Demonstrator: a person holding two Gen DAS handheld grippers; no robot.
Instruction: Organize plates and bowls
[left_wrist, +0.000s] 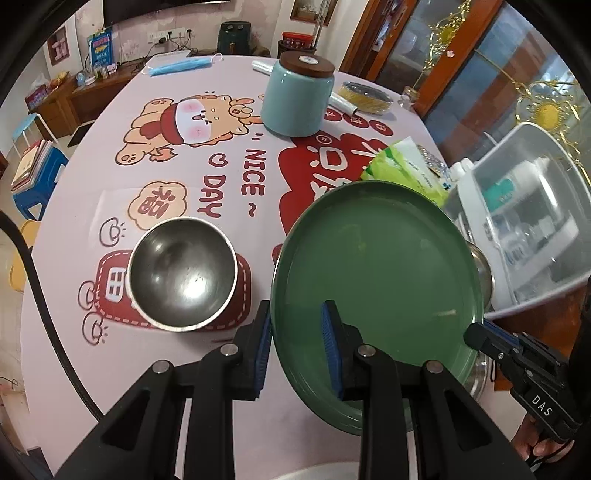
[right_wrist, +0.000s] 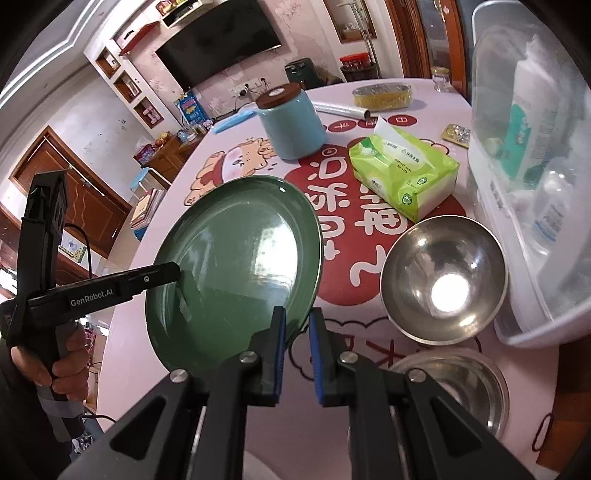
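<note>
the green plate (left_wrist: 376, 280) hung clear of the table (left_wrist: 184, 110), tilted, pinched at two points of its rim. the left gripper (left_wrist: 297, 332) was nearly closed on the rim at the plate's left, one blue pad under the lip and one on the inner face. the right gripper (right_wrist: 297, 334) clamped the opposite rim, its jaws drawn almost together on the thin edge.

going left to right, the first risk was the steel bowl (left_wrist: 183, 271) sitting just beside the plate's left edge. if the plate swung or dipped that way, its rim would likely clip the bowl and skate it across the slick cloth. the plate itself looked glazed and smooth, so a pinch on the lip alone could slip, more so if the two hands drifted apart or twisted against each other. under the plate's right side another steel bowl (right_wrist: 443, 277) stood open, with a third bowl (right_wrist: 458, 384) nearer the table edge. a drop there would strike metal. the tissue pack (right_wrist: 404, 173) and the clear plastic bin (right_wrist: 517, 221) crowded the right, leaving little room.

the open room lay mid-table, toward the blue jar (left_wrist: 297, 98), where the cloth was bare. the near table edge was close beneath both grippers, so lowering short of it seemed unwise.
</note>
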